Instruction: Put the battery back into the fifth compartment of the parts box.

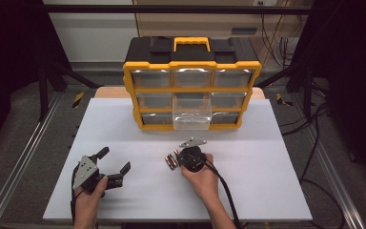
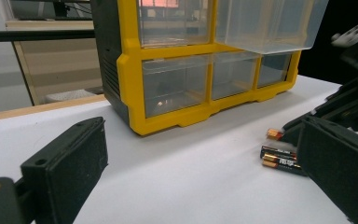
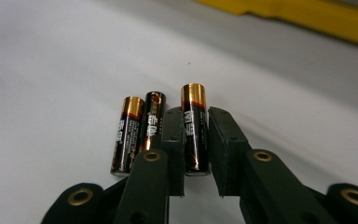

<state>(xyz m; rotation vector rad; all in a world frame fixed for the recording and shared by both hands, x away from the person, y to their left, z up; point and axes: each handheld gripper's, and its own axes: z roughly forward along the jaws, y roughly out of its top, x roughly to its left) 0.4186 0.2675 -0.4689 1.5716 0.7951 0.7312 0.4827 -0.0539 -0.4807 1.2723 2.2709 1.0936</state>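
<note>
right gripper (image 3: 196,154): jaws clamped on one battery (image 3: 194,126) lying on the table (image 1: 267,191) | two batteries (image 3: 140,133) just left of its jaws, touching each other | drawer cabinet (image 1: 190,86) beyond, clear drawer (image 1: 192,117) pulled out | left gripper (image 1: 114,160): jaws wide apart, holding nothing, well aside.

A lab recording bay is surrounding us: black metal framing (image 1: 171,8), dangling cables (image 1: 276,33), a white foam-board tabletop (image 1: 124,124).
</note>
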